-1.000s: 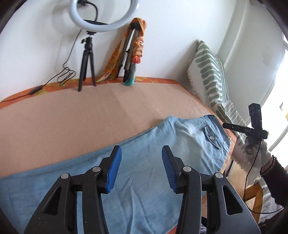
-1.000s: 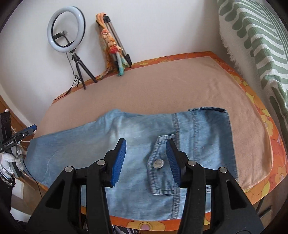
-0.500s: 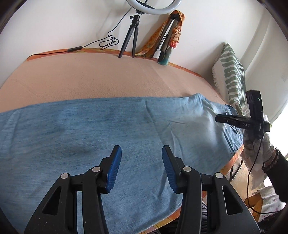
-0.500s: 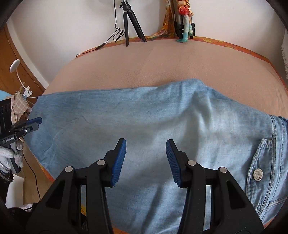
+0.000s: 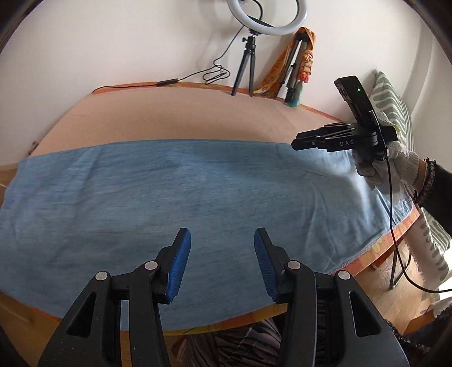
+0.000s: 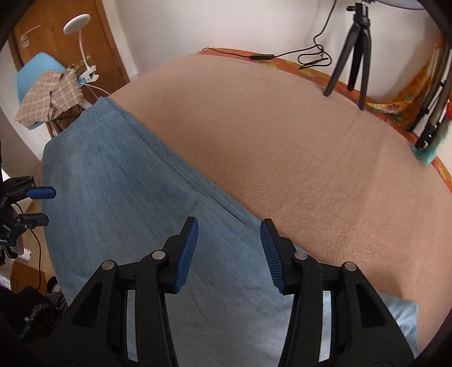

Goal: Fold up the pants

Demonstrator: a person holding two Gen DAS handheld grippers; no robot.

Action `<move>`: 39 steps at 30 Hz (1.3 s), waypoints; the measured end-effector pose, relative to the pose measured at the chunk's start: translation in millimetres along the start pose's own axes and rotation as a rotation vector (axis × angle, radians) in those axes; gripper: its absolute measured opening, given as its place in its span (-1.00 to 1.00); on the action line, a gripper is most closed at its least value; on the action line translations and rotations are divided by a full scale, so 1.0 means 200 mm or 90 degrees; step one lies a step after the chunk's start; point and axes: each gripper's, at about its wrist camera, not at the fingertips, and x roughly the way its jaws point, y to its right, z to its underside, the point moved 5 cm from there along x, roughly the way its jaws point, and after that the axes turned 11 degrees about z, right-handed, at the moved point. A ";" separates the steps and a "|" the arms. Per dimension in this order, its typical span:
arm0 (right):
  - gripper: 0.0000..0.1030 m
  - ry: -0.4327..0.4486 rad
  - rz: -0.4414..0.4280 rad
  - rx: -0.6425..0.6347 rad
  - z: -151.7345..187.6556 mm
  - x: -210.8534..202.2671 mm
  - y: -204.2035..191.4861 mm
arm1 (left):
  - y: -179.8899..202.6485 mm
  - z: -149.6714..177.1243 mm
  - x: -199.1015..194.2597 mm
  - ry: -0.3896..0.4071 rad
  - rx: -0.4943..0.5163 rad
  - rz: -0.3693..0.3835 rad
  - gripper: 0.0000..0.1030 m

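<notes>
Denim pants point(image 5: 197, 197) lie flat along the near edge of the surface point(image 5: 183, 115), which is covered by a tan cloth with an orange flowered border. The pant legs run left, their hem ends at the left edge of the surface, and the far side of the surface is bare cloth.

My left claw point(image 5: 222, 264) hangs over the near part of the pants, tilted down, its blue pads point(image 5: 179, 265) apart with nothing between them; I see only denim below the gap. My right claw point(image 6: 229, 254) is also open and empty, angled down over the far seam of the pant leg, where denim meets tan cloth. In the left wrist view that right claw appears at the right, held in my gloved right hand point(image 5: 395, 161) above the pants, a black cable trailing down from it. In the right wrist view my left claw shows at the far left, just off the hem end.

At the far edge a ring light point(image 5: 267, 17) stands on a small black tripod point(image 5: 245, 67), its cord coiled beside it, and a folded stand wrapped in orange fabric leans on the white wall. A striped cushion point(image 5: 392, 113) sits at the right. A blue chair point(image 6: 36, 73) with a checked cloth stands left of the surface.
</notes>
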 end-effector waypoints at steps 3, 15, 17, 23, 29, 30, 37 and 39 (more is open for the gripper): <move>-0.06 -0.007 -0.004 -0.035 -0.05 0.08 -0.07 | -0.13 0.05 -0.07 0.011 -0.046 -0.021 -0.12; -0.91 -0.015 0.055 -0.153 -0.05 0.09 -0.22 | -0.43 0.14 -0.16 0.035 -0.149 -0.063 -0.12; -0.96 -0.009 0.080 -0.169 -0.06 0.07 -0.24 | -0.44 0.15 -0.16 0.038 -0.157 -0.068 -0.12; -0.99 -0.011 0.128 -0.188 -0.11 0.08 -0.21 | -0.49 0.17 -0.19 0.048 -0.175 -0.078 -0.12; -0.97 -0.030 0.129 -0.163 -0.11 0.12 -0.21 | -0.59 0.20 -0.34 0.086 -0.235 -0.089 -0.12; -0.95 -0.023 0.120 -0.143 -0.12 0.09 -0.20 | -0.61 0.21 -0.37 0.093 -0.249 -0.088 -0.12; -0.01 0.040 0.060 -0.018 -0.11 -0.14 -0.22 | -0.79 0.32 -0.61 0.161 -0.354 -0.121 -0.12; -0.01 0.051 0.039 0.011 -0.07 -0.20 -0.25 | -0.86 0.35 -0.66 0.175 -0.389 -0.116 -0.12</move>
